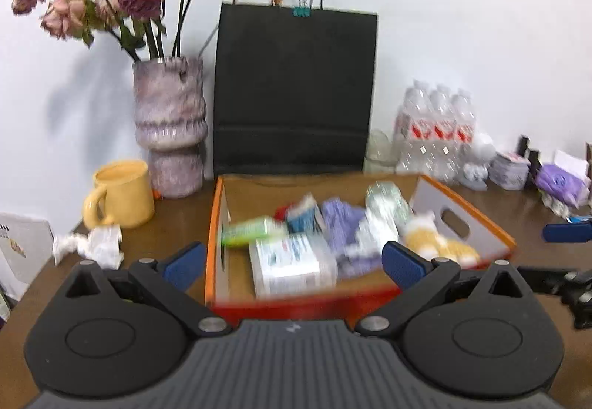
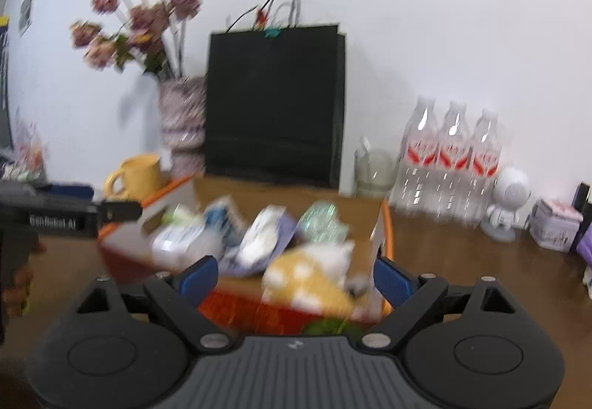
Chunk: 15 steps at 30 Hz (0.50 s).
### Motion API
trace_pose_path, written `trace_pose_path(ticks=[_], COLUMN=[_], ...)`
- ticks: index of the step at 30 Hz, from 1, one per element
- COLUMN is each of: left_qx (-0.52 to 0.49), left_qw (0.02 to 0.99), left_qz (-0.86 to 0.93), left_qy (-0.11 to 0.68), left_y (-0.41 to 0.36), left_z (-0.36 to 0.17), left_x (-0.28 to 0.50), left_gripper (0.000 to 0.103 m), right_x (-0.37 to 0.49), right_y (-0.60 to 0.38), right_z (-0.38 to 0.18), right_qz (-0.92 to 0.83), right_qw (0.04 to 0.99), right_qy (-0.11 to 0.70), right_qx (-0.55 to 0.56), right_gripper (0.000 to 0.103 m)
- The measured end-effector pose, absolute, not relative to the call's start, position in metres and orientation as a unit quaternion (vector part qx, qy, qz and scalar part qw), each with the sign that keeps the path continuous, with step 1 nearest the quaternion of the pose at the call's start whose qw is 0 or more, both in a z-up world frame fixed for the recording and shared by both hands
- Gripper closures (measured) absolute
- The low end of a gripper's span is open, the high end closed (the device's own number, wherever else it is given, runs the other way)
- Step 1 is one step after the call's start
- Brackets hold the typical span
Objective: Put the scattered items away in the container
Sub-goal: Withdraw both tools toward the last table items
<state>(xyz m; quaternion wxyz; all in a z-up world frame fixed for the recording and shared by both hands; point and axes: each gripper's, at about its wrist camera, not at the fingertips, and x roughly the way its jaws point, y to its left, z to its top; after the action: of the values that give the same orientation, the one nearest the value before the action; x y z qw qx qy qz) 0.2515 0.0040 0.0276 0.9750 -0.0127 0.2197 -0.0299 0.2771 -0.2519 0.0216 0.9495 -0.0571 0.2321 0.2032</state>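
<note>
sitting on the brown bench, the orange-rimmed cardboard box holds the gathered items: a white packet at its 7 o'clock corner, a green tube at 9 o'clock, a purple pouch in the middle, a clear bottle toward 1 o'clock and a yellow and white plush toy at 4 o'clock. motion blur hides finer detail on all of them.

the left gripper hovers at the box's 6 o'clock side, its blue-padded fingers spread wide with nothing between them. the right gripper hangs near the box's 5 o'clock corner, fingers equally wide and gripping nothing; the plush toy lies in the box just beyond them.

a crumpled paper ball lies on the bench at the box's 9 o'clock, apart from it, just in front of a yellow mug. behind the box, at 12 o'clock, a black paper bag stands against the wall, with a vase of dried roses at 11 o'clock and a pack of water bottles at 2 o'clock.
</note>
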Motion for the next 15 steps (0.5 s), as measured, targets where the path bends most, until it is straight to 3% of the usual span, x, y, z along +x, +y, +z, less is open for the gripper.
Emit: trace_pose_path(ticks=[12,15], left_qx=[-0.006,-0.003], left_qw=[0.957,0.953], left_qz=[-0.043,-0.049], left_qy=[0.287,0.300], left_y=[0.002,-0.007], left_z=[-0.014,-0.022], left_x=[0.217,0.222], left_gripper=[0.000,0.001], right_x=[0.245,0.243], right_y=[-0.218,-0.209], right_z=[-0.041,-0.049], right_qz=[0.211,0.204], right_qw=[0.920,0.918], right_qy=[0.325,0.332], right_qx=[-0.066,-0.077], right_gripper=[0.020,0.028])
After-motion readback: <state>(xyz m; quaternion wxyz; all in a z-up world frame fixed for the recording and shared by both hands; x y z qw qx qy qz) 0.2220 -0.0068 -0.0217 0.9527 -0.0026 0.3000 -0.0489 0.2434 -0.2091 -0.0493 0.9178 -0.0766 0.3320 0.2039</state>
